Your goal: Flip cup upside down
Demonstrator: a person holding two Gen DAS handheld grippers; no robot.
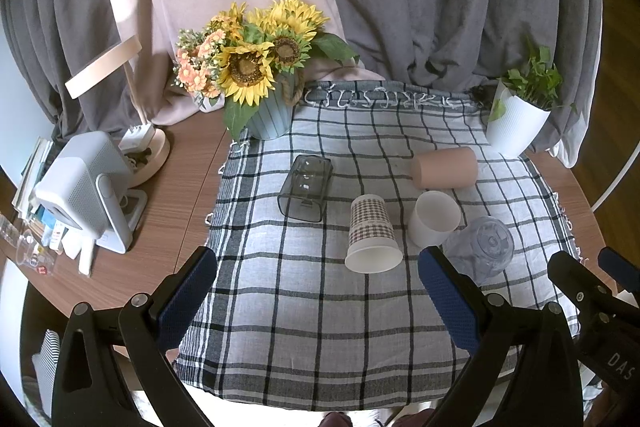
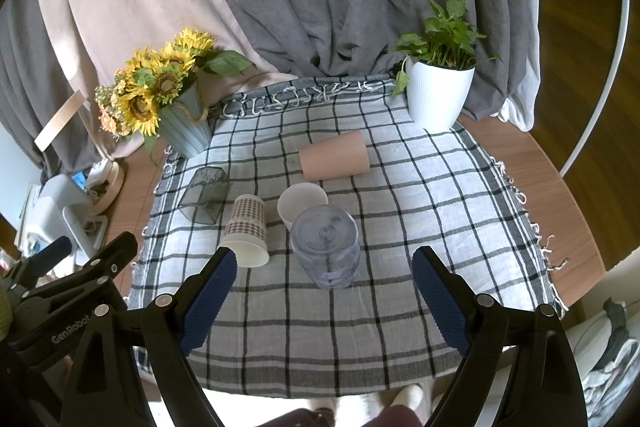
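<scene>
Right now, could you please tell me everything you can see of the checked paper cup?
The checked paper cup lies on its side on the plaid cloth, white open mouth toward the cameras. Its wall carries a brown-and-white check print; the inside looks plain white. Neither gripper touches it; the white cup stands close beside it.

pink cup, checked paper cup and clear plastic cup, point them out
pink cup (image 2: 334,155), right wrist view, on its side wall
checked paper cup (image 1: 371,227), left wrist view, on its patterned side
clear plastic cup (image 2: 326,247), right wrist view, on its ribbed wall
</scene>
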